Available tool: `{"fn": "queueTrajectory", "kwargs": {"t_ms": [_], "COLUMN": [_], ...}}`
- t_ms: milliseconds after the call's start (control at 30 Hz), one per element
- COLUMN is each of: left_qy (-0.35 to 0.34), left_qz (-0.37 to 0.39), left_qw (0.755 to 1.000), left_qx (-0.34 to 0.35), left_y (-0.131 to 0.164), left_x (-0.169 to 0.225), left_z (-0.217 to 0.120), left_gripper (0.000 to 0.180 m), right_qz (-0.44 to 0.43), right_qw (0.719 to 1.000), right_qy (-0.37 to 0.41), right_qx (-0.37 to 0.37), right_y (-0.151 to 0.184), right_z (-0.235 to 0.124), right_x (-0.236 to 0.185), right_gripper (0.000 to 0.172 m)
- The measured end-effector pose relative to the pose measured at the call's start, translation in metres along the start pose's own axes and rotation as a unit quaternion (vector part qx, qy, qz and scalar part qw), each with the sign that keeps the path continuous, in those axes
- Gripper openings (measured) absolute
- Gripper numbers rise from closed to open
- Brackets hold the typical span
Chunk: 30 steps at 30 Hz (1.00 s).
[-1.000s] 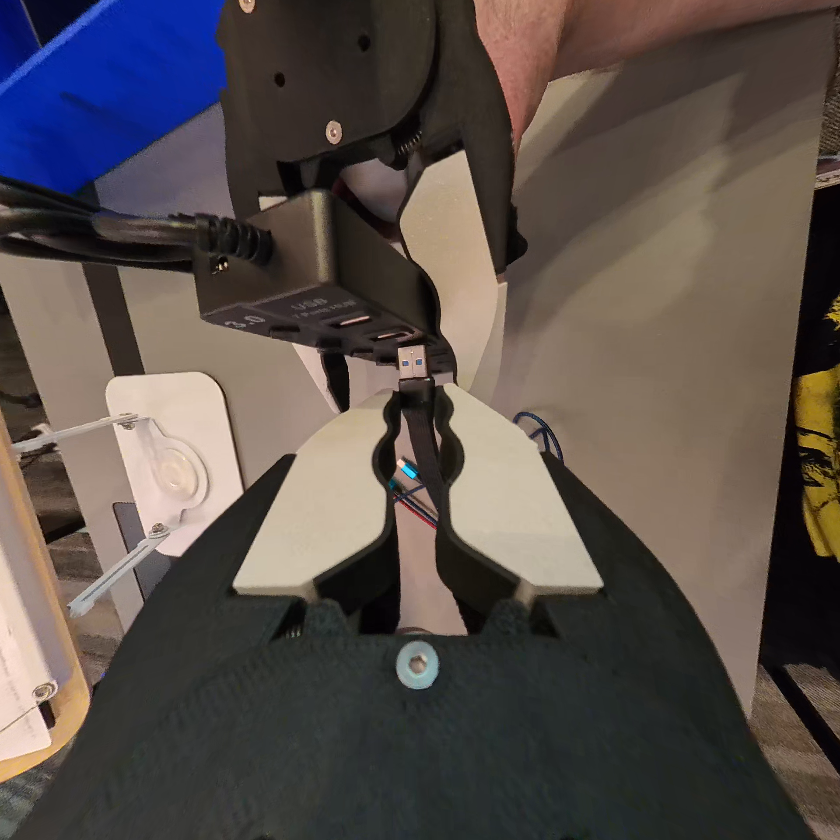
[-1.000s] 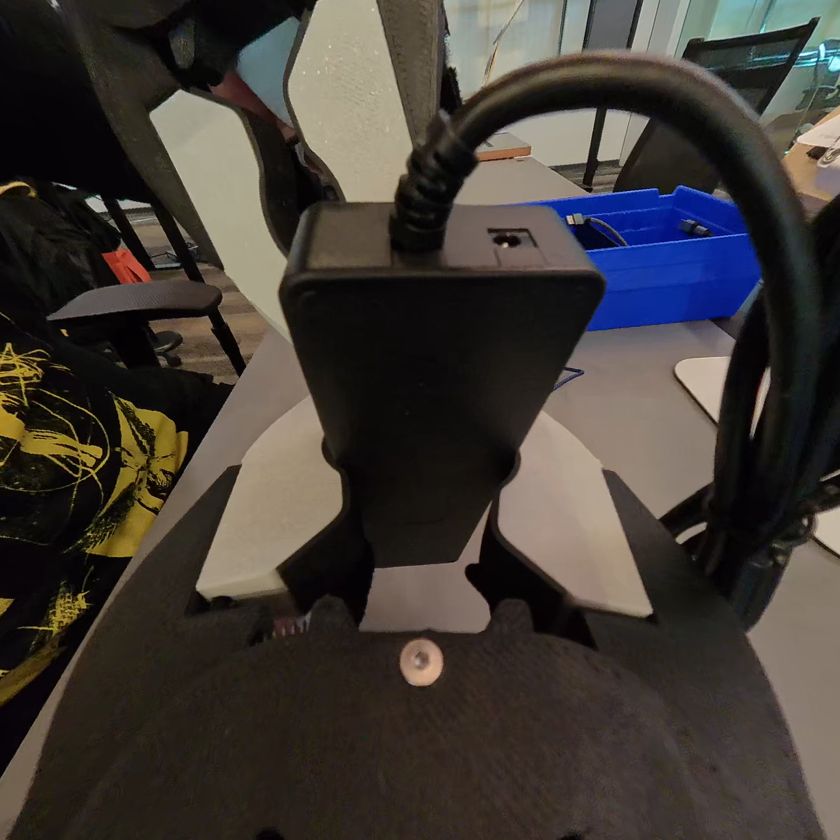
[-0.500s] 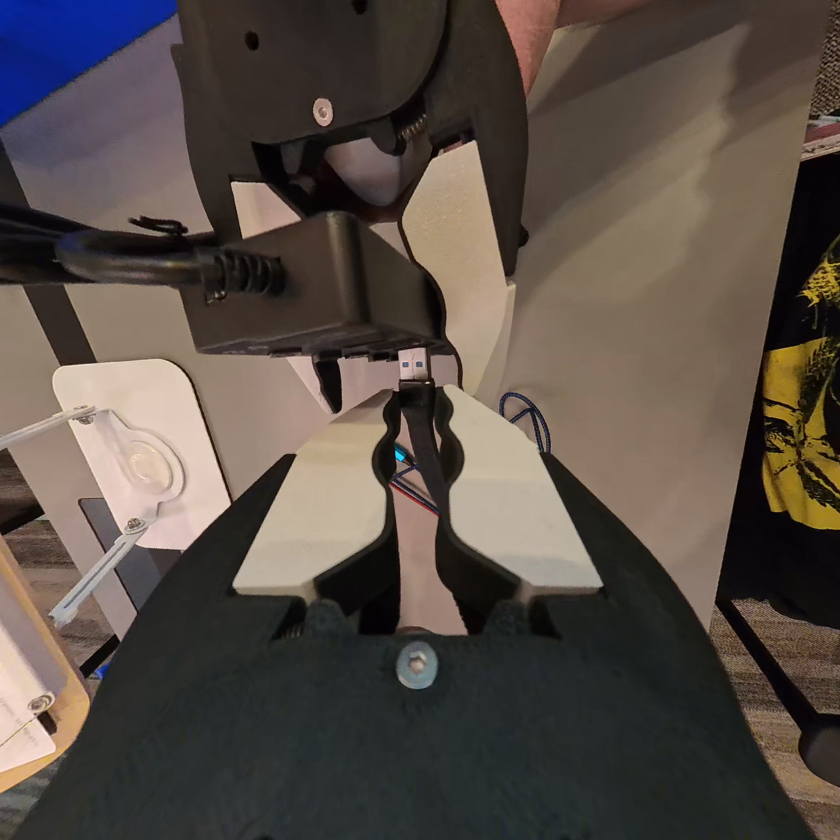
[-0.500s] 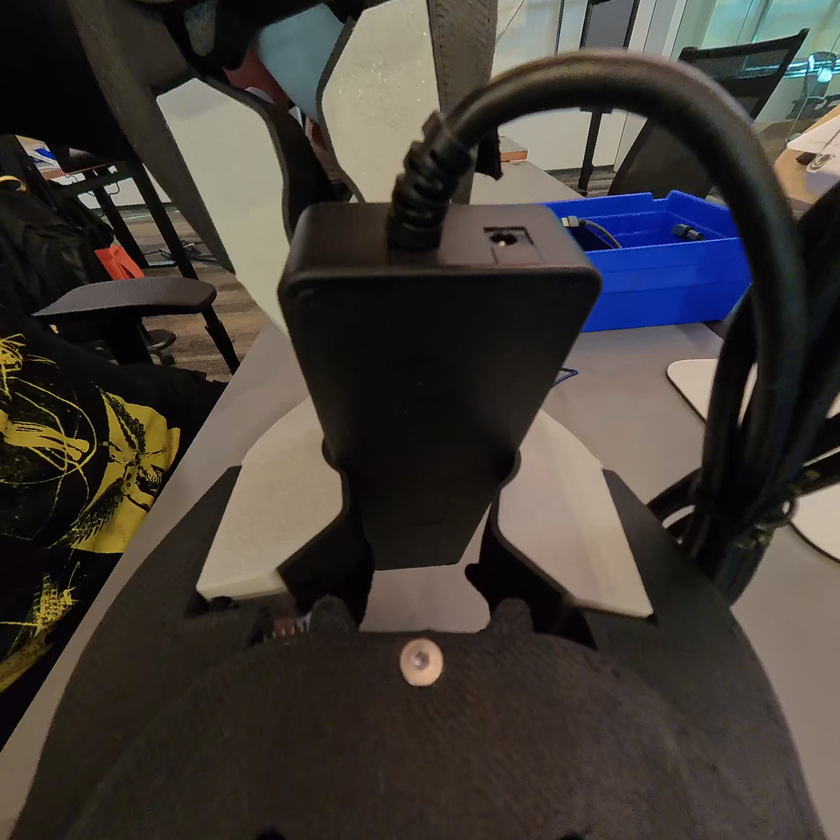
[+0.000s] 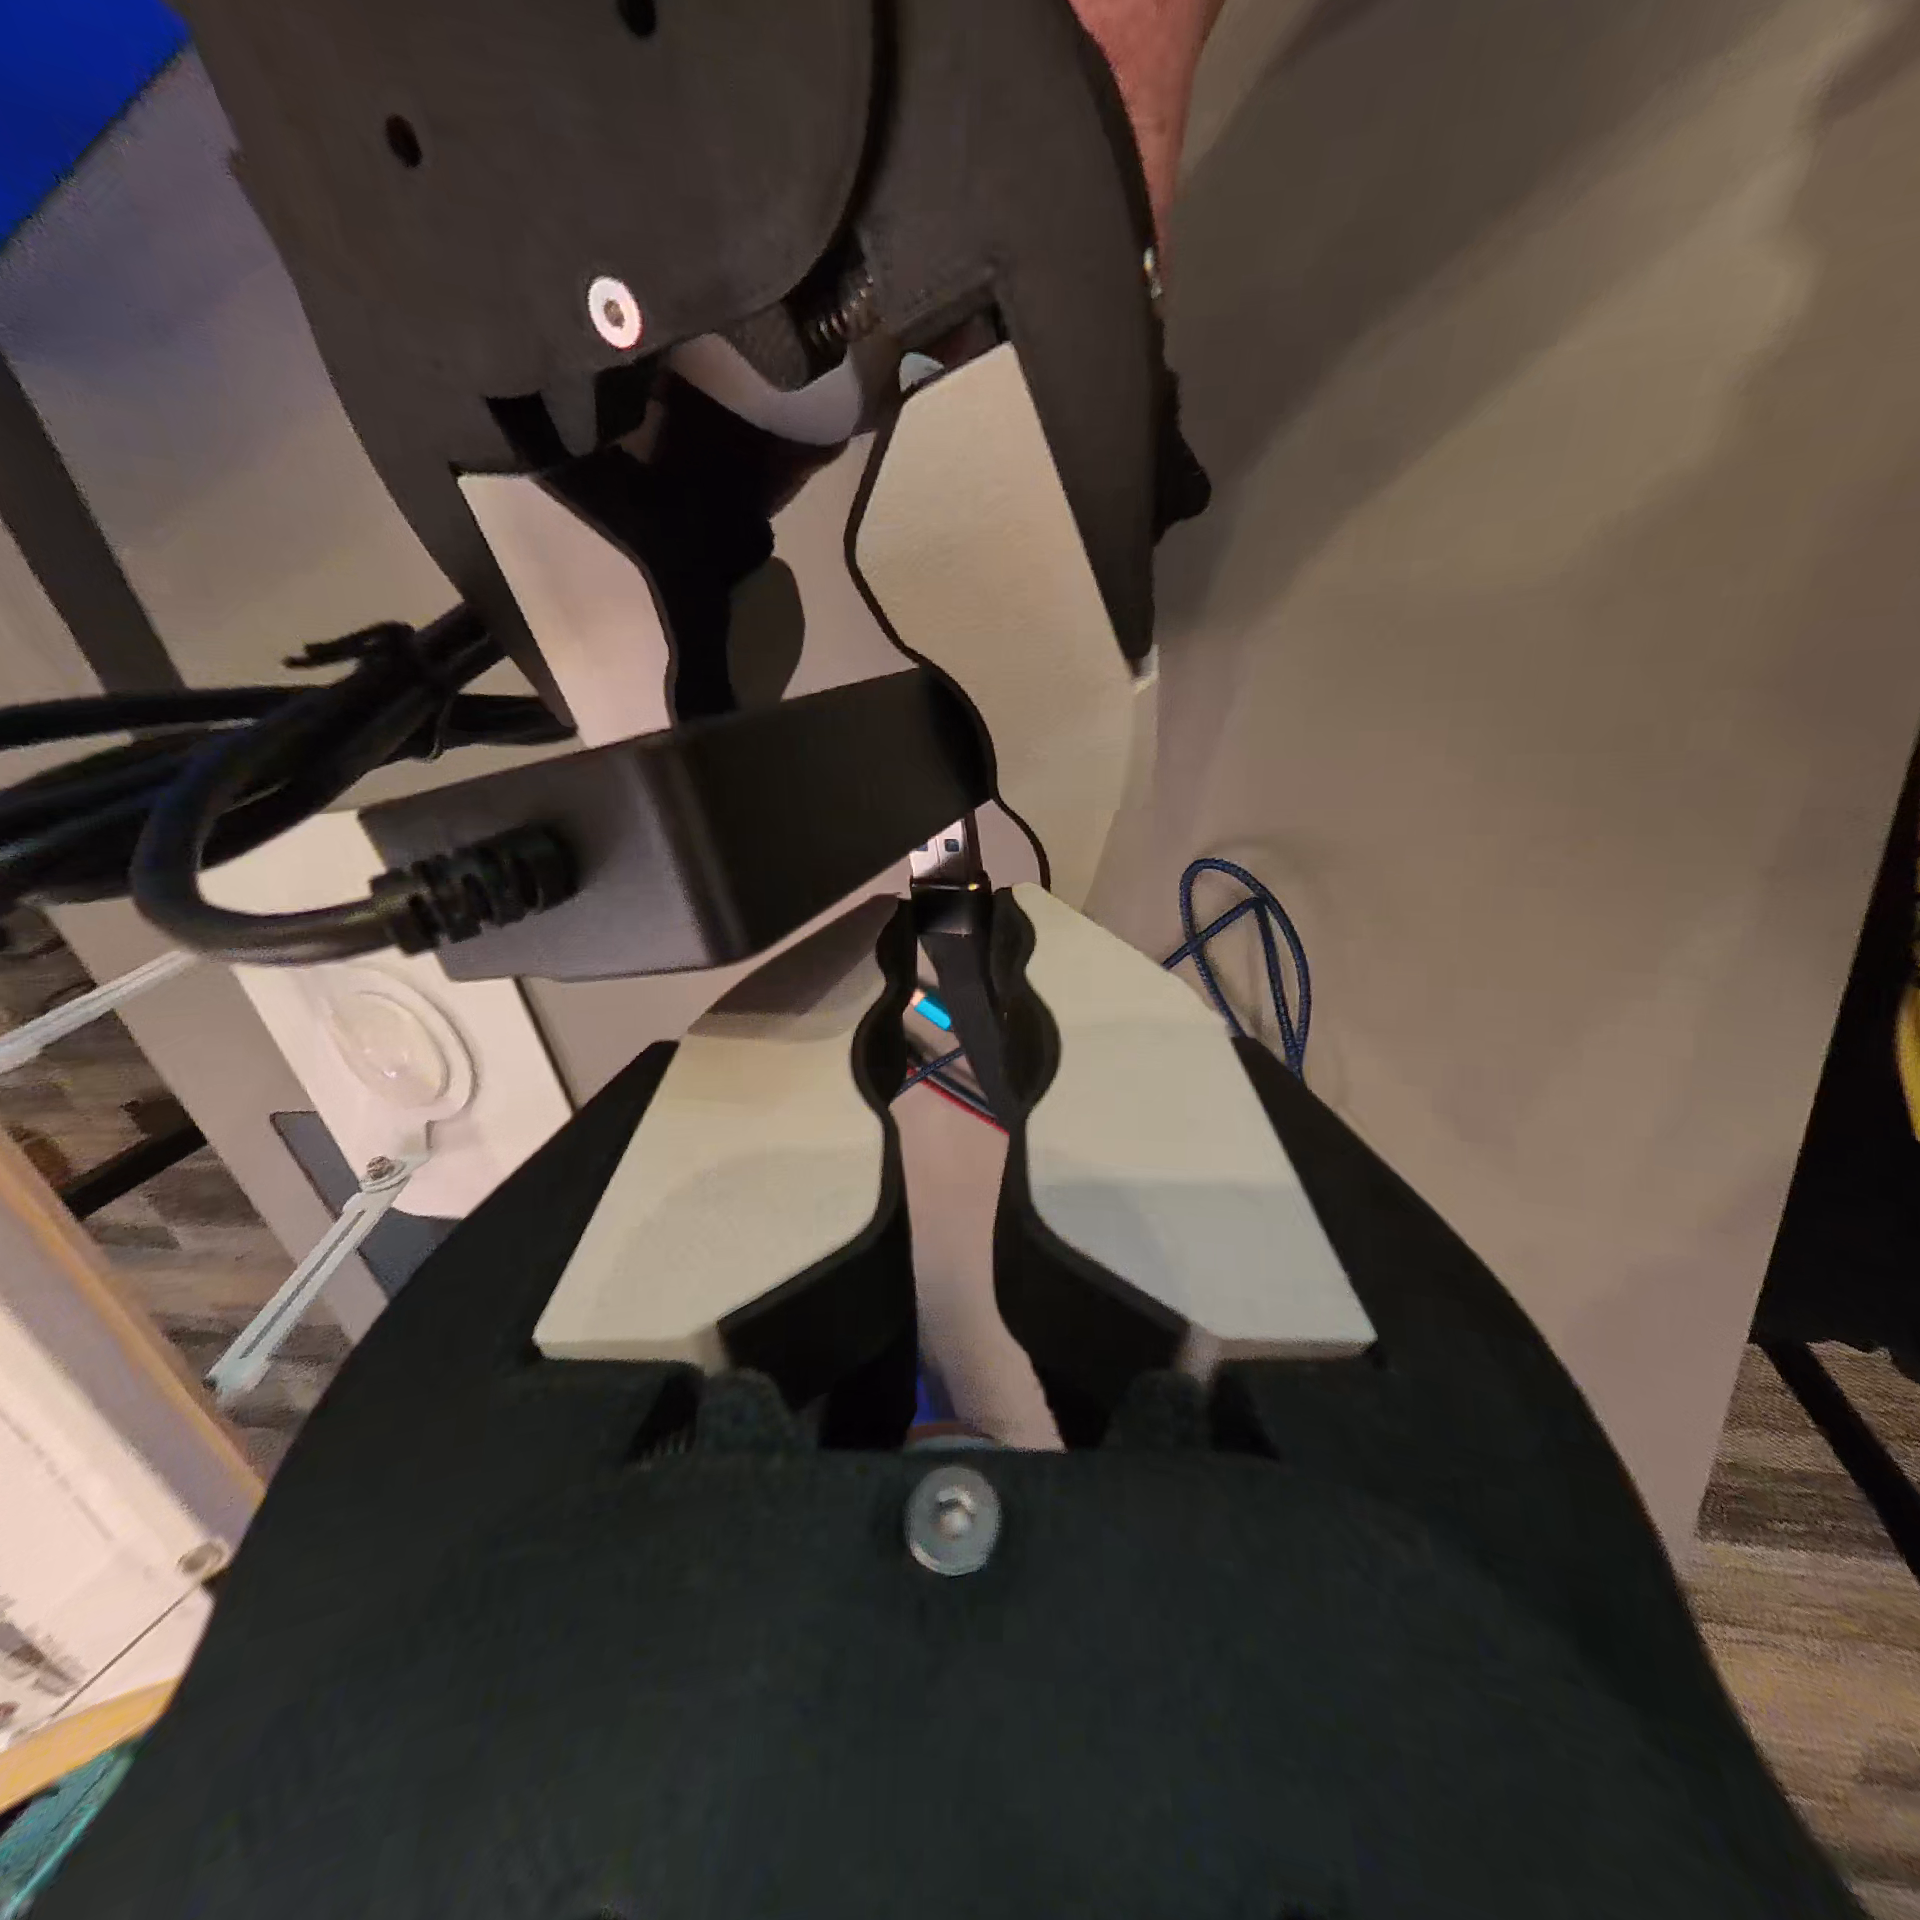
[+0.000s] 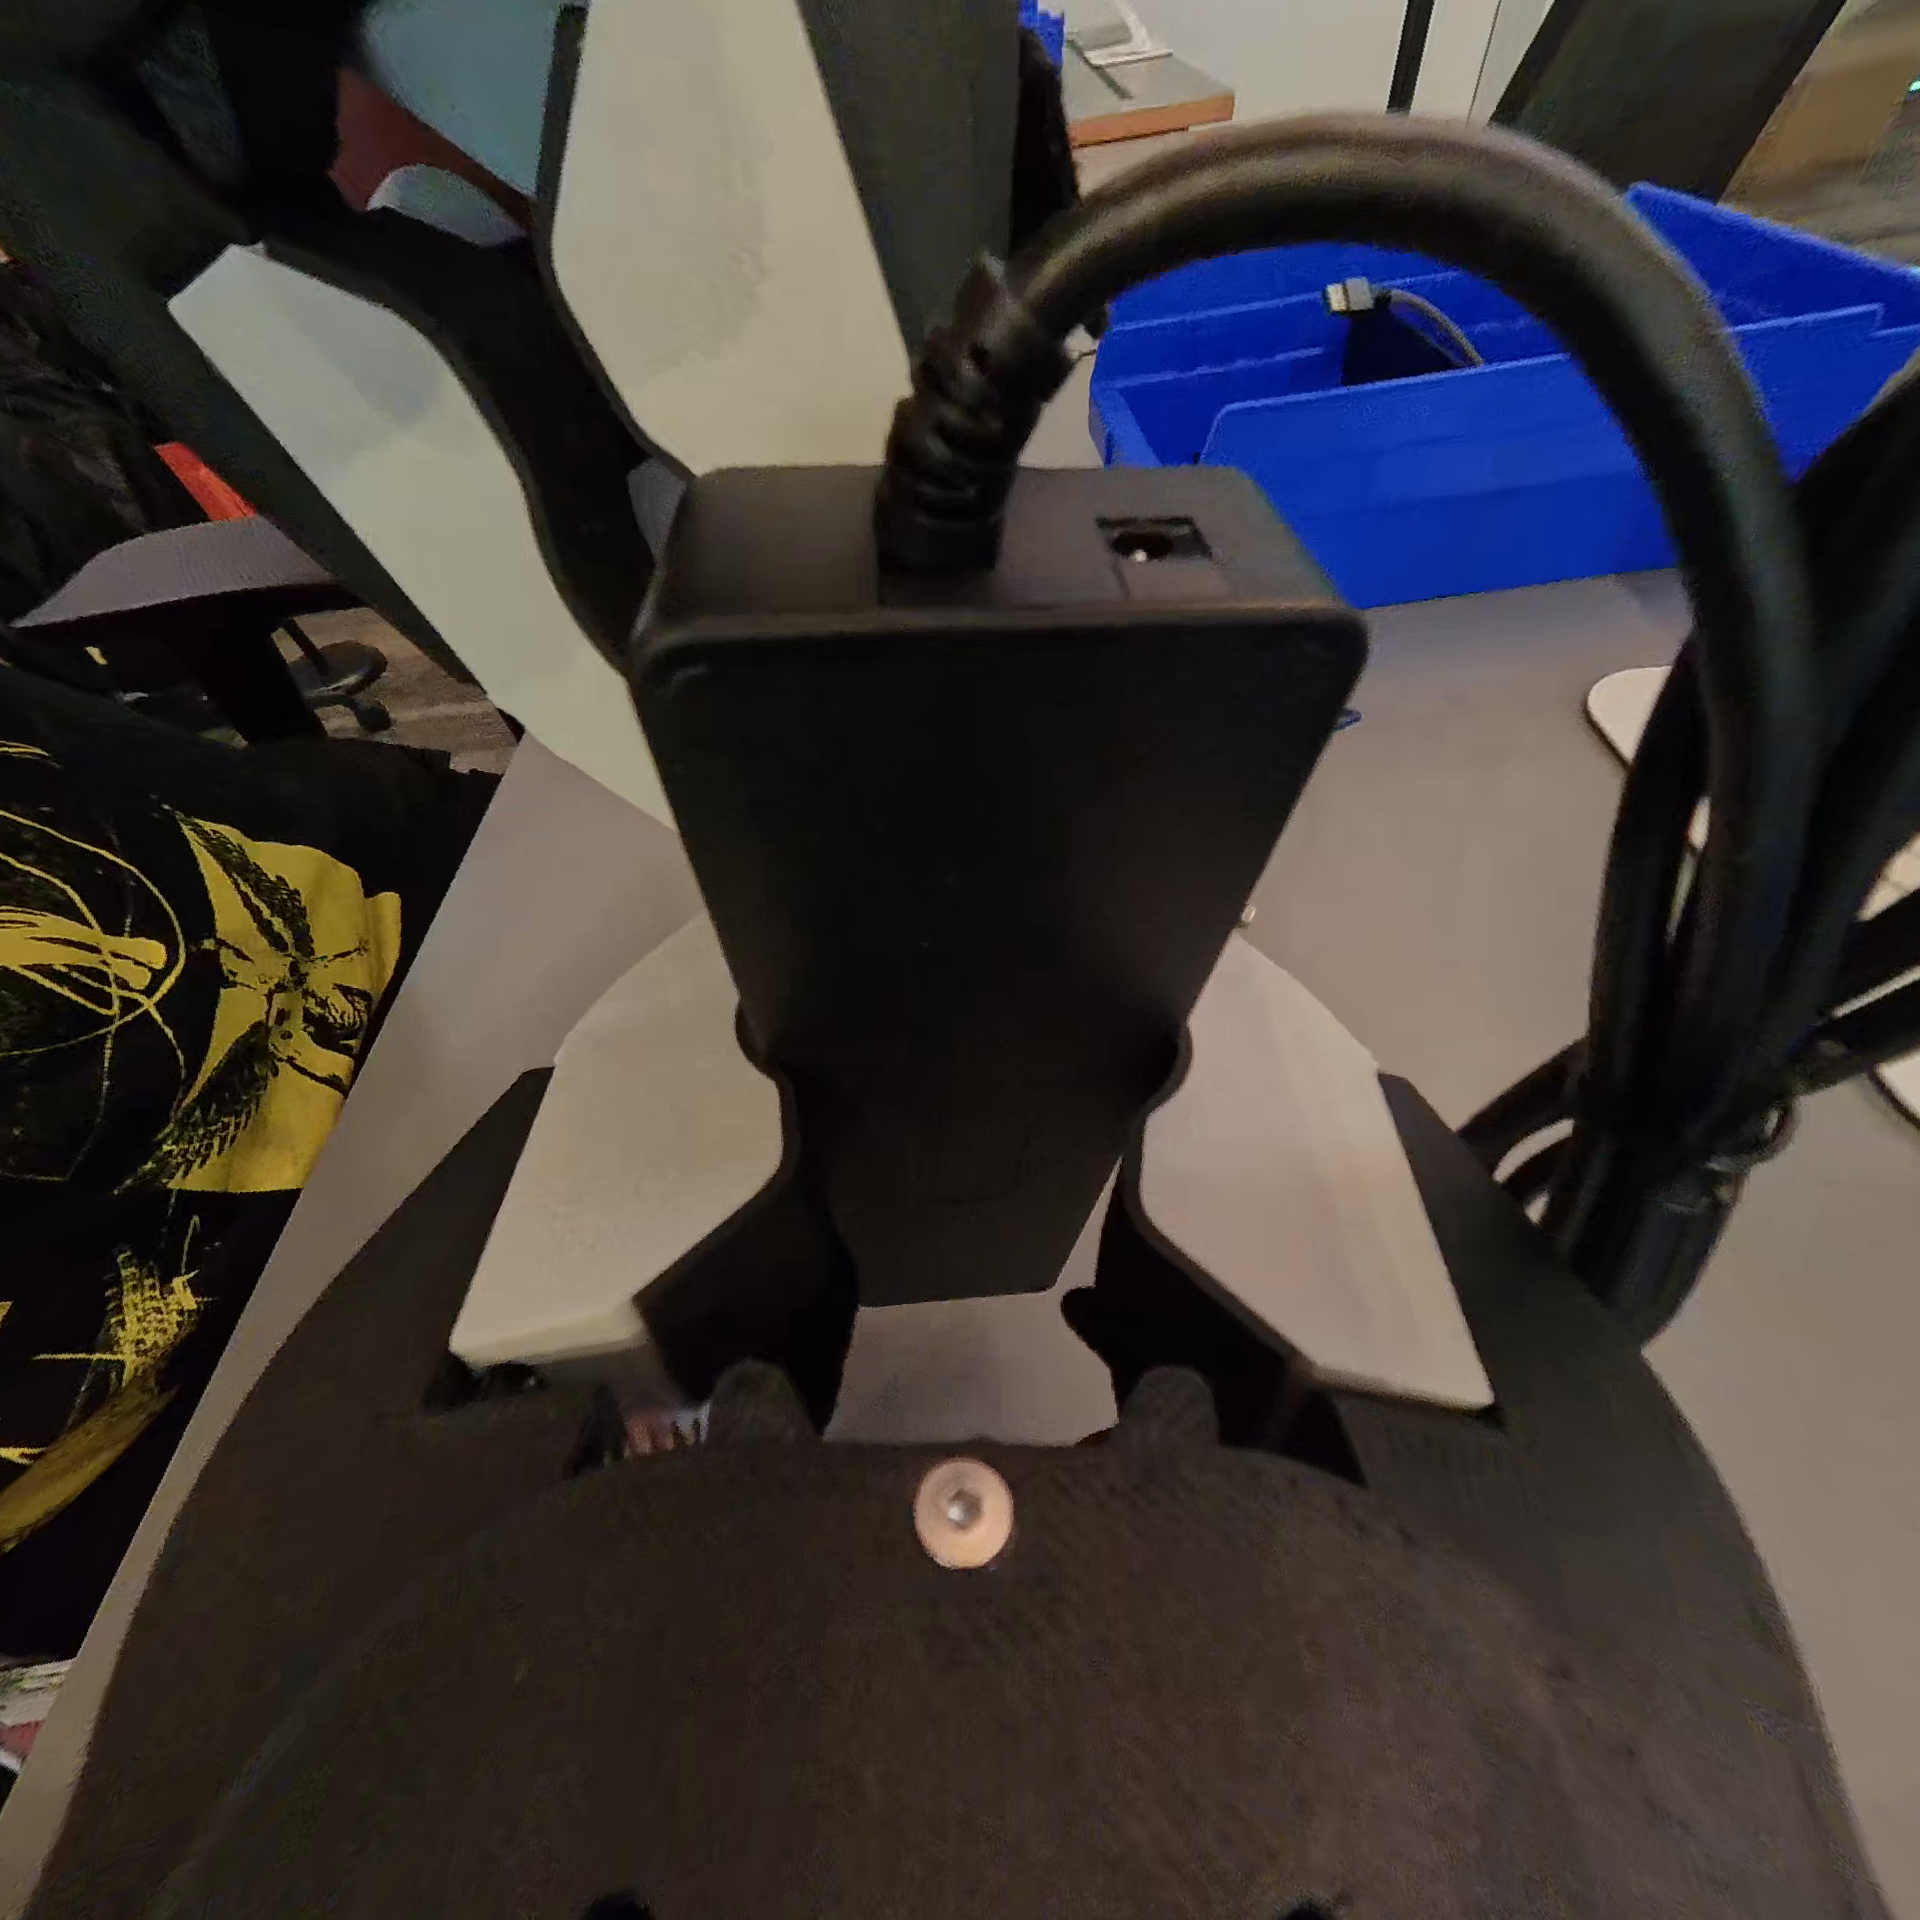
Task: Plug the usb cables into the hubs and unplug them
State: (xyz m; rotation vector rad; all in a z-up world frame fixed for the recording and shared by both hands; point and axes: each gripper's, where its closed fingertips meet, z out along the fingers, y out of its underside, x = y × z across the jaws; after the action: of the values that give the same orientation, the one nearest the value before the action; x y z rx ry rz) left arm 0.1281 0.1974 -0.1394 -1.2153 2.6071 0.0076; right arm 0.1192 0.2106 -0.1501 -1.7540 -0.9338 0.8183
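Observation:
In the left wrist view my left gripper (image 5: 951,916) is shut on the black plug (image 5: 943,914) of a flat black USB cable (image 5: 982,1023). The plug's metal tip (image 5: 940,850) points up at the underside of the black USB hub (image 5: 727,821) and is partly hidden behind the hub's edge. I cannot tell whether it sits in a port. My right gripper (image 5: 831,764) comes down from above and grips the hub. In the right wrist view the right gripper (image 6: 977,987) is shut on the hub (image 6: 987,831), with the hub's thick black lead (image 6: 1455,197) arching over it.
A blue bin (image 6: 1507,436) with cables stands at the back of the grey table (image 6: 1455,883). A blue braided cable loop (image 5: 1252,966) lies on the table. The hub's bundled lead (image 6: 1704,1039) hangs at the right. A person in a black and yellow shirt (image 6: 156,987) sits at the left. Both grippers' tips are close together, under 4 cm apart.
The hub has tilted so its port face turns away from the left camera, and its lead end now faces me. The plug's metal tip has slid partly behind the hub's edge. Both grips hold.

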Motion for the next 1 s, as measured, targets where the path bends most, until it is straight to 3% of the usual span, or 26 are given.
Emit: {"fn": "queueTrajectory", "kwargs": {"t_ms": [500, 667, 833, 1000], "left_qy": [0.012, 0.034, 0.047, 0.038], "left_qz": [-0.004, -0.034, -0.035, -0.052], "left_qw": [1.000, 0.997, 0.995, 0.990], "left_qx": [0.022, 0.063, 0.075, 0.126], "left_y": [-0.001, -0.009, -0.010, -0.018], "left_x": [0.004, 0.001, 0.007, -0.002], "left_z": [0.013, 0.004, 0.011, -0.006], "left_gripper": [0.011, 0.011, 0.011, 0.011], "right_qz": [0.000, 0.008, -0.014, -0.012], "right_qw": [0.999, 0.999, 0.999, 0.997], "right_qy": [-0.008, -0.031, -0.037, -0.045], "right_qx": [-0.031, 0.010, 0.000, 0.060], "right_y": [0.012, 0.002, 0.008, -0.010], "right_z": [0.003, -0.003, 0.000, -0.012], "right_x": [-0.001, -0.004, -0.008, -0.008], "right_gripper": [0.064, 0.064, 0.064, 0.064]}}
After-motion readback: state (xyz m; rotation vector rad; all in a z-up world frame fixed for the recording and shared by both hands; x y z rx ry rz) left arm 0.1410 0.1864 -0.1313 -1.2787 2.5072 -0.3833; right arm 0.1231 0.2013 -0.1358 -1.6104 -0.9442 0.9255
